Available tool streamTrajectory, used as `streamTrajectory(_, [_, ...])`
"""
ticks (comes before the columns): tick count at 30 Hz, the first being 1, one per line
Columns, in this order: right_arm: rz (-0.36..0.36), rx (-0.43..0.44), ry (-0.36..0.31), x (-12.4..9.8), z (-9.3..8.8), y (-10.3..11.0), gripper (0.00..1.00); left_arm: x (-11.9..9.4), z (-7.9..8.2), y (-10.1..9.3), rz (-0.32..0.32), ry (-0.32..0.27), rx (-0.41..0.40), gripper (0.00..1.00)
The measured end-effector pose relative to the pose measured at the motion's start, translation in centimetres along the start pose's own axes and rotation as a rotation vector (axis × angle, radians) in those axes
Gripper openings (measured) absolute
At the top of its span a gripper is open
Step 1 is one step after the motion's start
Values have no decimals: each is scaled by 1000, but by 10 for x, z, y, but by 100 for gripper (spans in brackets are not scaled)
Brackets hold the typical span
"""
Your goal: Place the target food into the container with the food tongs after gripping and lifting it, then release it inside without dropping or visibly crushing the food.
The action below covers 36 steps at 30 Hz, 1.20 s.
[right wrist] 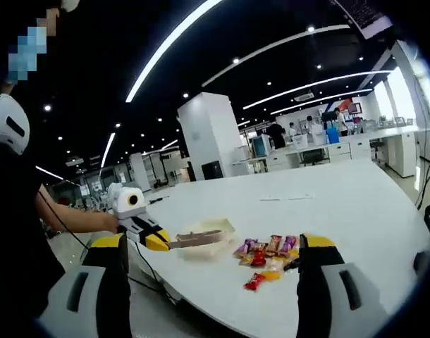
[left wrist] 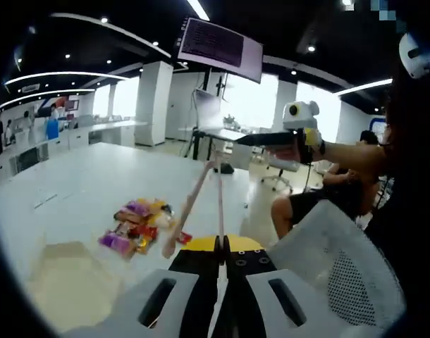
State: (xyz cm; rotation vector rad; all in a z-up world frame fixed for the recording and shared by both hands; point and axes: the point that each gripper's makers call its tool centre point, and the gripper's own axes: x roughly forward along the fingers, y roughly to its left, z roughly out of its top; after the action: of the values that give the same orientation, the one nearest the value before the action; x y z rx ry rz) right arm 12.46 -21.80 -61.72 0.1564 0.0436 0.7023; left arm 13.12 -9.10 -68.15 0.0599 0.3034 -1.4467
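Note:
A pile of wrapped candies [left wrist: 136, 227] lies on the white table [left wrist: 95, 183]. A pale shallow container [left wrist: 63, 282] sits beside the pile, nearer to me. My left gripper [left wrist: 222, 245] is shut on one arm of the beige food tongs [left wrist: 201, 184]; the other arm splays out towards the candies. The right gripper view shows the same candies [right wrist: 268, 251], with the container [right wrist: 208, 227] to their left. There the left gripper [right wrist: 156, 240] holds the tongs [right wrist: 197, 240] over the container. My right gripper [right wrist: 213, 245] is open and holds nothing. It also hovers off the table edge [left wrist: 261, 139].
A white mesh chair [left wrist: 342, 271] stands close at the right of the left gripper view, with a seated person [left wrist: 306, 201] behind it. A monitor [left wrist: 220, 46] hangs overhead. Desks and a white pillar [right wrist: 209, 134] stand beyond the table.

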Motion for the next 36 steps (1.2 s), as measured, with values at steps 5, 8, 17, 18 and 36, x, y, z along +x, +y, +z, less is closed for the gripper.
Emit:
streamTrajectory(5, [55, -7, -129, 8, 37, 24, 100, -3, 39, -34, -76, -64, 14, 0])
streamTrajectory(8, [86, -33, -141, 13, 47, 39, 100, -4, 54, -48, -105, -79, 33, 0])
streamTrajectory(17, [255, 55, -303, 17, 98, 88, 95, -13, 95, -102, -209, -127, 80, 0])
streamTrajectory(18, [279, 58, -331, 15, 107, 95, 95, -14, 100, -108, -223, -136, 82, 0])
streamTrajectory(36, [451, -91, -293, 21, 117, 149, 94, -12, 129, -148, -339, -142, 90, 0])
